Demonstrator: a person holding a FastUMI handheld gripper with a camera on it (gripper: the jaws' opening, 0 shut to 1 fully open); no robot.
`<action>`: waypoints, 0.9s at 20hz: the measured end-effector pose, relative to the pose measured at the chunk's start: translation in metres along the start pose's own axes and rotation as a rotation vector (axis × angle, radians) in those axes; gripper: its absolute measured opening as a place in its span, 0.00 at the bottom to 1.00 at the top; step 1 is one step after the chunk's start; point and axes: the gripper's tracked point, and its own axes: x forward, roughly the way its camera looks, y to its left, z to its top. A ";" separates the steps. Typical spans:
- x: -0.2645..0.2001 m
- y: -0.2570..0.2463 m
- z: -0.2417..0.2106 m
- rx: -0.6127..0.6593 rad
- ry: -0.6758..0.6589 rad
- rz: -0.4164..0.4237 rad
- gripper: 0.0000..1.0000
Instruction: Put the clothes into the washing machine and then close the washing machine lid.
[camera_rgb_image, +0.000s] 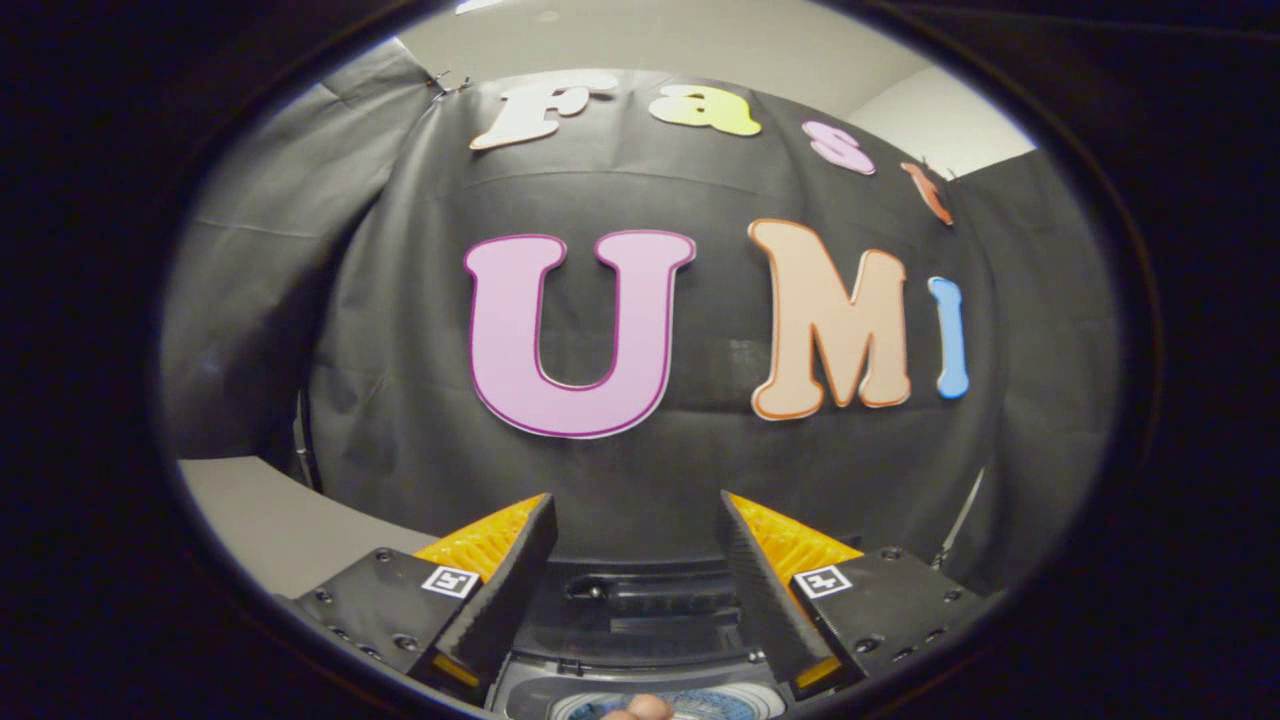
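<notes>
Between spread fingers (635, 520): washing machine (640, 640).

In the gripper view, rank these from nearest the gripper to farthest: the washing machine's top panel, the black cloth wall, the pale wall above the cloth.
Gripper open, holding nothing.
1. Washing machine top panel, between and below the fingers.
2. Black cloth wall, beyond the fingers.
3. Pale wall, above and behind the cloth.
</notes>
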 end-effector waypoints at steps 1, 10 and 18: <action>0.012 -0.001 0.006 0.013 -0.010 0.008 0.98; 0.105 0.009 -0.049 0.053 0.105 0.074 0.99; 0.115 -0.011 -0.103 0.016 0.221 0.054 0.98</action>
